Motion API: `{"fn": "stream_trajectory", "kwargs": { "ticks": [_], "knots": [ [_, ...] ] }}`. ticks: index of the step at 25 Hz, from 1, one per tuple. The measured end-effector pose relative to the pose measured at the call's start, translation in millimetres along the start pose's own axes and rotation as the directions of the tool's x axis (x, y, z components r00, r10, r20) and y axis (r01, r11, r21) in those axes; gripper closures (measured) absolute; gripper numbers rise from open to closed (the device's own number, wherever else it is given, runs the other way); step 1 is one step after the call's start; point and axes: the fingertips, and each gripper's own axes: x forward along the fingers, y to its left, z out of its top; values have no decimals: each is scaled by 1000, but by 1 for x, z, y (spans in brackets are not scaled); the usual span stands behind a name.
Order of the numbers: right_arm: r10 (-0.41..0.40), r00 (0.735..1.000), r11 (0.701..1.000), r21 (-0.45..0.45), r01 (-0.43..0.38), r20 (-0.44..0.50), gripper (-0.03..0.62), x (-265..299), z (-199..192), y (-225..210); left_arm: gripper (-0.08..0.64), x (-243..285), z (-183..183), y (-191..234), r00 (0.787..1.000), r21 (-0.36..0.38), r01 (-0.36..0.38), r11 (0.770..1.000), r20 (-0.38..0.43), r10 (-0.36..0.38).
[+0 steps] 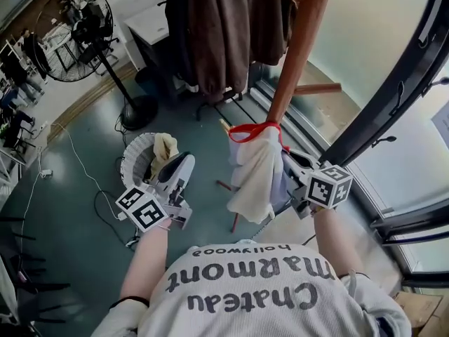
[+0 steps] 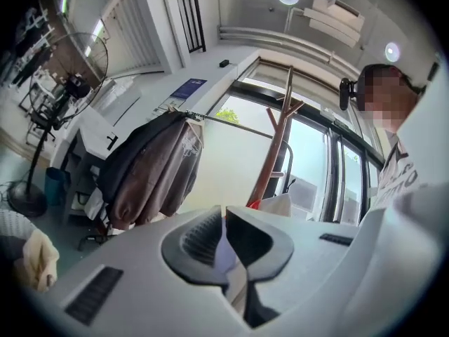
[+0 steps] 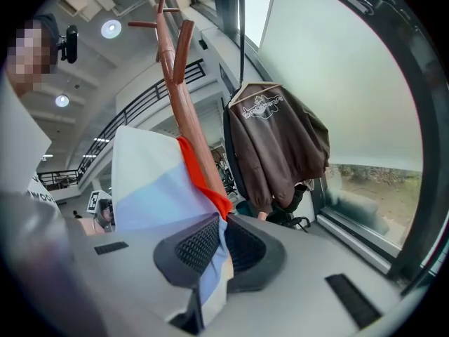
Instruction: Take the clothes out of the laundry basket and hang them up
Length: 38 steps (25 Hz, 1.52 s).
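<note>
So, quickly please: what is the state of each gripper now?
Left gripper: closed; something pale between its jaws, unclear what.
Right gripper: closed on the striped garment.

Laundry basket [image 1: 132,163] left of rack pole [image 1: 298,48]; garment [image 1: 256,174] before pole (fan [image 1: 74,37], jacket [image 1: 217,34] farther behind).

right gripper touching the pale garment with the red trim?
Touching. In the right gripper view, the right gripper has its jaws closed on the pale garment, with the fabric pinched between the pads.
</note>
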Motion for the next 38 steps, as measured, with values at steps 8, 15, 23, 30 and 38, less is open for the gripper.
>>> {"fn": "stream_trajectory", "kwargs": {
  "ticks": [8, 15, 23, 30, 38],
  "knots": [
    [-131, 991, 991, 36, 130, 34, 549, 14, 0, 6, 551, -55, 8, 33, 989, 86, -99, 991, -102, 107],
    [-412, 905, 883, 292, 367, 108, 416, -19, -8, -17, 551, -109, 43, 64, 999, -28, -54, 998, -3, 54],
    [-622, 760, 701, 566, 433, 188, 376, -86, -41, -10, 551, -153, 70, 116, 994, 22, -91, 996, -52, 92],
    [-790, 611, 486, 651, 584, 41, 532, -98, -124, 10, 551, -185, 68, 138, 990, 33, -122, 992, -63, 124],
    [-624, 718, 495, 554, 669, -309, 543, 49, -243, 86, 551, -282, 38, 187, 943, 52, -316, 947, -97, 320]
  ]
}}
